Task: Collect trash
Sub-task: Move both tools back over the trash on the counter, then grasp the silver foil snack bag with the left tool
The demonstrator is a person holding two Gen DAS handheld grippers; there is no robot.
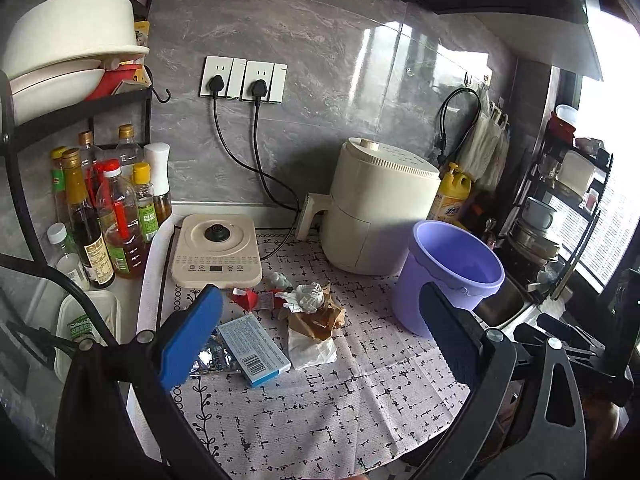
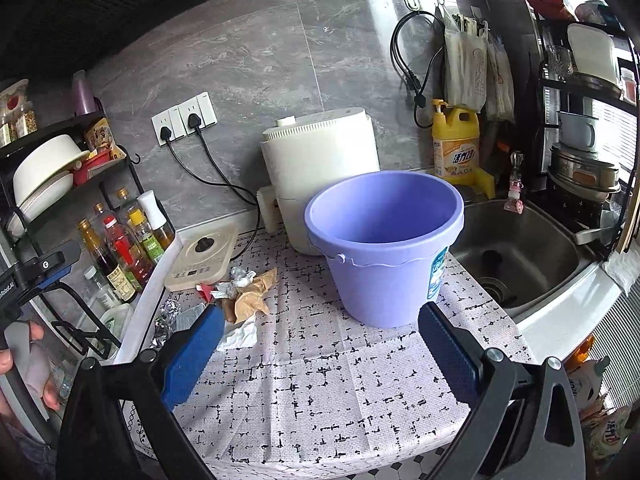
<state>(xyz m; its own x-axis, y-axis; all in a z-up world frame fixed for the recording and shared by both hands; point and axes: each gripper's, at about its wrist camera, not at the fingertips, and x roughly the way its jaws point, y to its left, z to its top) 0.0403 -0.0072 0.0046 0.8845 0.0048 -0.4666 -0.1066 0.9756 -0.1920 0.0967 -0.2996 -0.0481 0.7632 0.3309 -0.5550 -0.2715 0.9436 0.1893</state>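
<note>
A purple bucket (image 1: pixel 448 276) (image 2: pixel 384 244) stands empty on the patterned mat. Left of it lies a trash pile: crumpled brown paper (image 1: pixel 320 316) (image 2: pixel 250 294), a white paper wad (image 1: pixel 308 298), a white tissue (image 1: pixel 310 350) (image 2: pixel 240 336), a blue-white box (image 1: pixel 254 350), silver foil (image 1: pixel 214 358) (image 2: pixel 166 320) and red scraps (image 1: pixel 246 298). My left gripper (image 1: pixel 320 340) is open and empty, hovering above the pile. My right gripper (image 2: pixel 320 344) is open and empty in front of the bucket.
A cream air fryer (image 1: pixel 380 208) (image 2: pixel 320 160) stands behind the bucket, an induction cooker (image 1: pixel 216 252) (image 2: pixel 200 256) at the back left. Sauce bottles (image 1: pixel 104 216) and a dish rack fill the left. A steel sink (image 2: pixel 516 248) lies right, with a yellow detergent bottle (image 2: pixel 456 140) behind.
</note>
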